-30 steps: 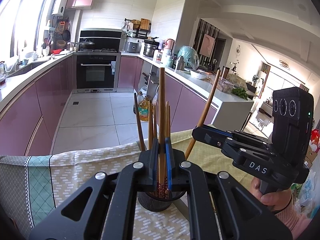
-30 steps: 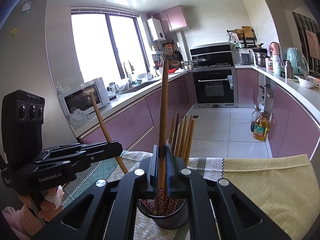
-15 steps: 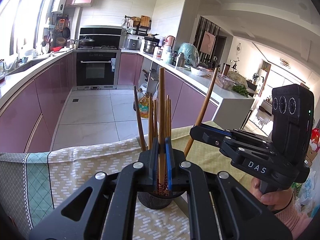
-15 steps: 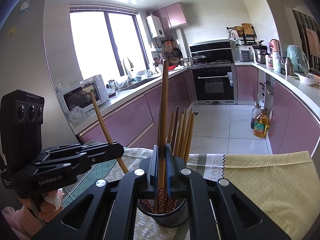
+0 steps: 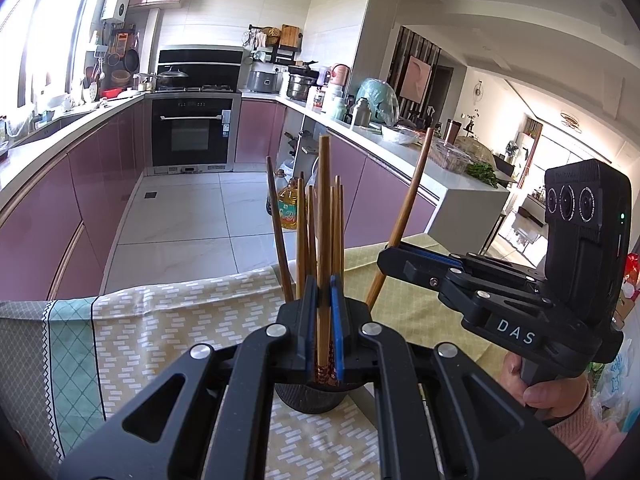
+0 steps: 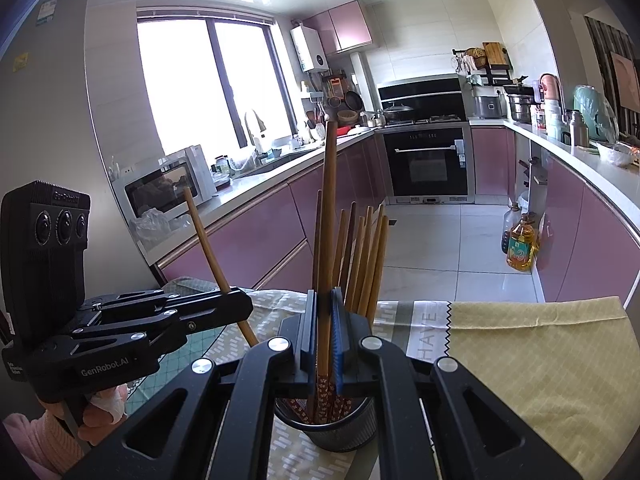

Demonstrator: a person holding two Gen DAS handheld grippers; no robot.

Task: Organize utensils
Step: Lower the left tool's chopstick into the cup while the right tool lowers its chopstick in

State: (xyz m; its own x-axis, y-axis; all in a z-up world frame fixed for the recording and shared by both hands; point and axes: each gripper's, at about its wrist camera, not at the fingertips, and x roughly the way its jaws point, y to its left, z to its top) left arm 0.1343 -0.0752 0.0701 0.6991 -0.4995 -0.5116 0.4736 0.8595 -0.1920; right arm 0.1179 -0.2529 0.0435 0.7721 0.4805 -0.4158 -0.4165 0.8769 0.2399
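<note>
Most chopsticks (image 6: pixel 362 264) already standing in the holder (image 6: pixel 340 430). Left gripper (image 5: pixel 322 320) and right gripper (image 6: pixel 322 332) each clamped on one chopstick, not yet released.

Home kitchen: oven (image 5: pixel 192 132), probably microwave (image 6: pixel 170 192)

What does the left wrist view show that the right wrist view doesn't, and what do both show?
Only the left wrist view shows the right gripper from outside, shut on a tilted chopstick, with the dining area beyond.

Only the right wrist view shows the left gripper from outside, likewise shut on a slanted chopstick, plus the window and microwave.

Both show the dark mesh holder full of chopsticks on the patterned cloth, the oven, and a chopstick clamped upright over the holder.
</note>
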